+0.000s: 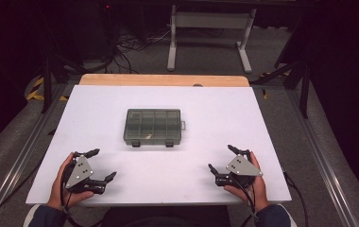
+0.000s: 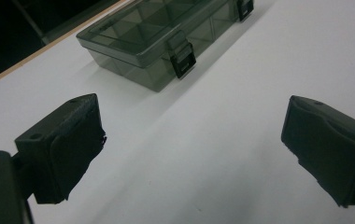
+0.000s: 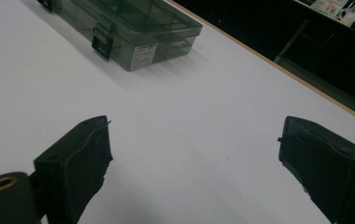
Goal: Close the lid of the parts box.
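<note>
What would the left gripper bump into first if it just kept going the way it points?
Probably the smoky grey transparent plastic compartment box. The left gripper is open over bare white tabletop, and the box lies ahead, slightly left of centre, near a black latch. The exact line is uncertain.

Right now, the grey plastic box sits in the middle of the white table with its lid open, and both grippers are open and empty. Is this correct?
Not quite: the lid of the box is closed, with both latches fastened, as the left gripper view shows. The rest is right: it sits mid-table, and the left gripper and right gripper are open and empty.
</note>
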